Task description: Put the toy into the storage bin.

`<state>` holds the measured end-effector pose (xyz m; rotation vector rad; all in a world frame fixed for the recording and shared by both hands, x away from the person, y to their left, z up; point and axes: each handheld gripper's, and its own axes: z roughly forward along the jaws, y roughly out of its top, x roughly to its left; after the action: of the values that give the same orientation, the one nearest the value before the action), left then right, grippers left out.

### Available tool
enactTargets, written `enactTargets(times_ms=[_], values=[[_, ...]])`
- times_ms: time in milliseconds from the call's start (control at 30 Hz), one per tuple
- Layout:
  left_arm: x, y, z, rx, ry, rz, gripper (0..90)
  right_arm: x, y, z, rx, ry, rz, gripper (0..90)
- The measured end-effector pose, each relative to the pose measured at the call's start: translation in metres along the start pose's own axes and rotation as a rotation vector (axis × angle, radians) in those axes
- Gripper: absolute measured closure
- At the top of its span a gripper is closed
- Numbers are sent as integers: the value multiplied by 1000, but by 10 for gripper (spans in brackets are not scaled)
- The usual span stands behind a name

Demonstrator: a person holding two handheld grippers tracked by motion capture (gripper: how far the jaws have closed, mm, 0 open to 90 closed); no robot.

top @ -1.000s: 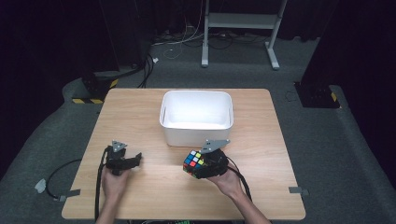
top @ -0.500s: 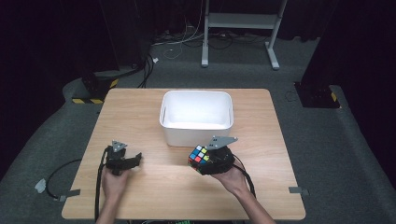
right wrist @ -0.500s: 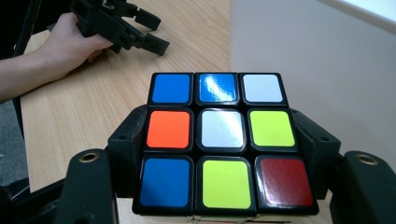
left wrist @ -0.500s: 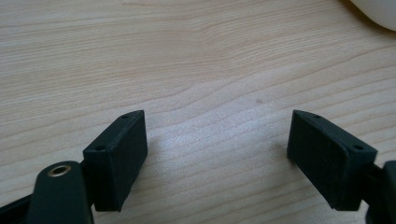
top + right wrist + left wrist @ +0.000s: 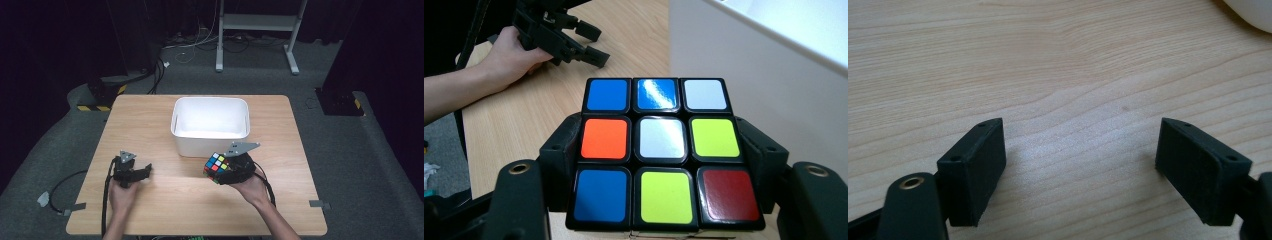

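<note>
Your right hand-held gripper (image 5: 223, 171) pinches the puzzle cube (image 5: 216, 166) between its two jaws; in the right gripper view the jaws press on the cube's left and right flanks. The cube (image 5: 658, 150) sits just in front of the white bin (image 5: 210, 127), close to its near wall but apart from it, and appears lifted a little off the bench (image 5: 165, 210). Facing stickers read blue, blue, white; orange, white, yellow; blue, yellow, red. No lettering or brand mark can be read on cube or bin.

Your left hand-held gripper (image 5: 142, 172) rests low on the bench with its jaws spread wide and only bare wood between them (image 5: 1080, 165). A corner of the bin (image 5: 1253, 12) shows at the top right of the left gripper view.

Room: open wood lies between your two hands, and a broad strip runs along the near edge. The bin stands at mid-bench toward the far edge, with free bench on both sides. The left gripper's cable (image 5: 75, 182) hangs past the left edge of the bench onto the floor.
</note>
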<state>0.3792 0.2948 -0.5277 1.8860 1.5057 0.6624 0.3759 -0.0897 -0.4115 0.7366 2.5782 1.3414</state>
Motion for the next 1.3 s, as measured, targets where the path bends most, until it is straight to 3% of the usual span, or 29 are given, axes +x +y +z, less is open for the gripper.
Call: enactTargets(times_ms=[267,733,967,1300], values=[[0,0,0,0,0,0,203,-1,10,-9,12,-17,-6,337],[0,0,0,0,0,0,203,-10,24,-22,-11,-21,2,336],[0,0,0,0,0,0,203,-14,39,-30,-20,-34,-4,336],[0,0,0,0,0,0,203,-20,47,-31,-5,-53,7,337]])
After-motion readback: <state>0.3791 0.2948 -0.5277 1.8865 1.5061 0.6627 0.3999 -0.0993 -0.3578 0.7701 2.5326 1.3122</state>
